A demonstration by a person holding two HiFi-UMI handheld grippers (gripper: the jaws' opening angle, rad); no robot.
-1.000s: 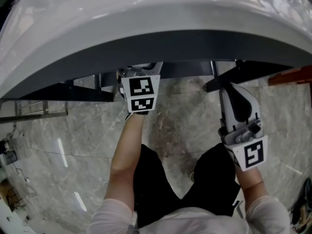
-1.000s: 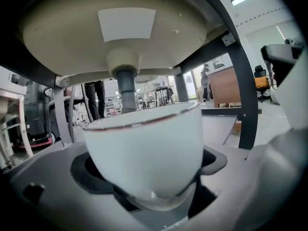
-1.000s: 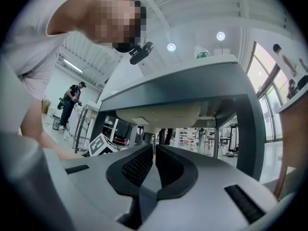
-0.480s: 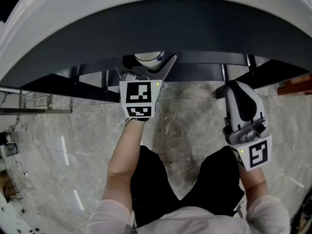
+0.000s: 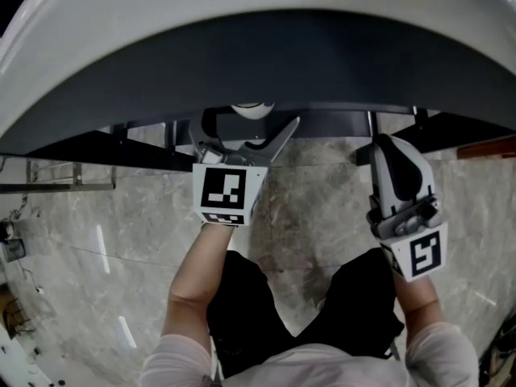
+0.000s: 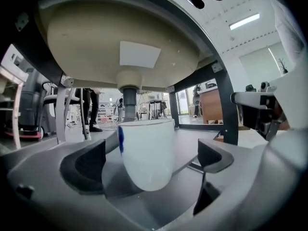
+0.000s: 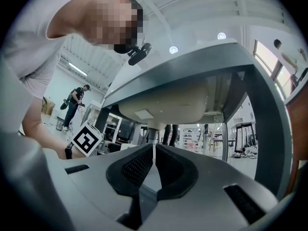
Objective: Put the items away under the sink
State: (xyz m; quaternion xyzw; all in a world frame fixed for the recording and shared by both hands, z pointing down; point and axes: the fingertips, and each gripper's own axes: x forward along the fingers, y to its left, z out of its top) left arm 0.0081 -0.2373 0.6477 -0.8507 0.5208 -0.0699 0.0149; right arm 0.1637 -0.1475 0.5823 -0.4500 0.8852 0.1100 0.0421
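A white cup (image 6: 146,150) stands upright on what looks like the grey shelf (image 6: 192,137) beneath the sink basin (image 6: 120,37), with the drain pipe (image 6: 129,102) at its 12 o'clock, as a crouching person stows items under the sink. The left gripper (image 5: 243,135) has just been opening. Its jaws are now spread wide, with the cup between them but clear of both pads (image 6: 89,165), which flank it at 9 and 3 o'clock, the 9 o'clock pad the nearer. This appears to be a release, with the cup resting on its own. The right gripper (image 7: 153,155), at 3 o'clock of the left one in the head view, has its jaws pressed together on nothing, seemingly idle and out of the way.
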